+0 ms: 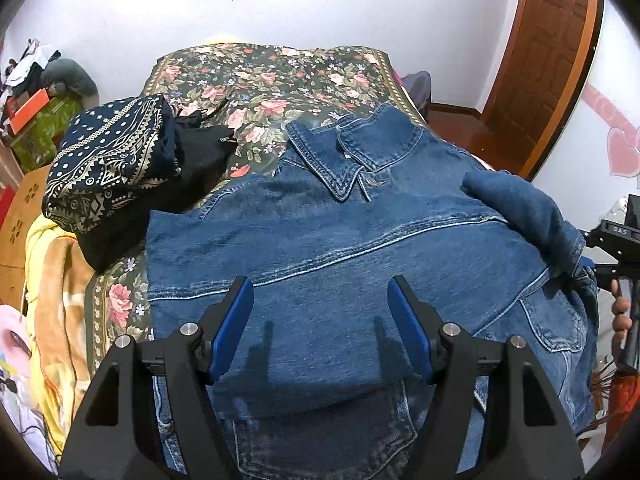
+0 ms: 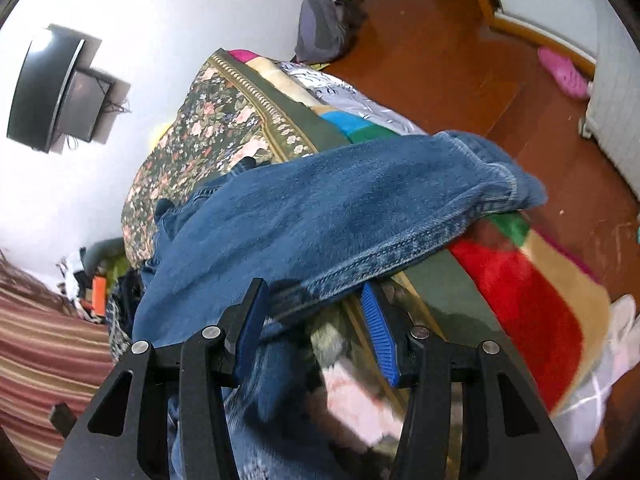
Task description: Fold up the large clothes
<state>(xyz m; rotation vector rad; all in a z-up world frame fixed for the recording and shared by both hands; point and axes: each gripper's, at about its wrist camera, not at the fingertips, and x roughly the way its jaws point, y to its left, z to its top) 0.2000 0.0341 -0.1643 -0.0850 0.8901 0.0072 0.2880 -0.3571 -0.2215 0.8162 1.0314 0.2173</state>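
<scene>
denim jacket (image 1: 320, 240) lies back-up on the floral bedspread (image 1: 272, 80), collar (image 1: 332, 160) toward the far wall, hem toward the camera, so long axis runs along the bed. right sleeve (image 1: 528, 216) folded in across the back.

left gripper (image 1: 320, 320) hovers over the lower back panel, jaws apart, nothing between the pads. right gripper (image 2: 316, 312): jaws apart, denim edge lying between them; pads not seen pressing, picture blurred.

left wrist view alone shows the patterned folded cloth (image 1: 108, 160) and black garment (image 1: 200, 152) beside the jacket's left shoulder. right wrist view alone shows the bed's right edge, striped blanket (image 2: 528, 300) hanging there, wooden floor (image 2: 440, 60) beyond.

bedspread bare beyond the collar.
</scene>
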